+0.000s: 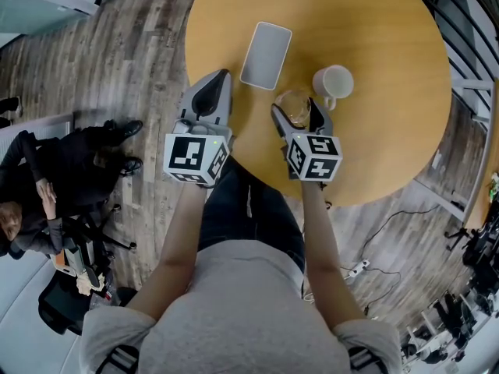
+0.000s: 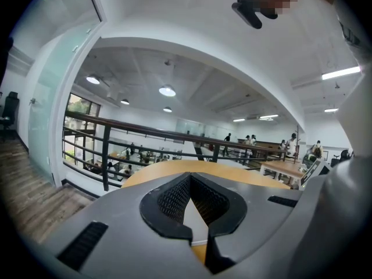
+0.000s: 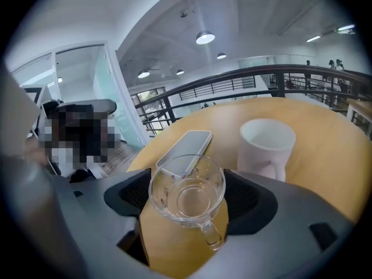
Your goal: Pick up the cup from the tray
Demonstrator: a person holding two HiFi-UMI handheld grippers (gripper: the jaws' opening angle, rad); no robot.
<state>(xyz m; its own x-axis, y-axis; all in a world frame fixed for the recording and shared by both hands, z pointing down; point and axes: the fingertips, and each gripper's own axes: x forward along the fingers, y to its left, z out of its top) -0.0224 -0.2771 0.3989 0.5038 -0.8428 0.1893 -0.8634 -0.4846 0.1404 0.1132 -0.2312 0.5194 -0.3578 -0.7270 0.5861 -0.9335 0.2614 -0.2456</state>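
Right gripper holds the glass cup off the tray

The right gripper (image 1: 295, 109) has its jaws closed partway onto the sides of the clear glass cup (image 3: 187, 193), which stands between them with its handle turned toward the person. The cup is off the white tray (image 1: 266, 54), on the person's side of it and near its closer right corner, over the round wooden table (image 1: 374, 37). A white mug (image 1: 334, 82) stands to the right of the tray. The left gripper (image 2: 190, 205) has its jaws together with nothing between them, at the table's edge, left of the tray's near end.
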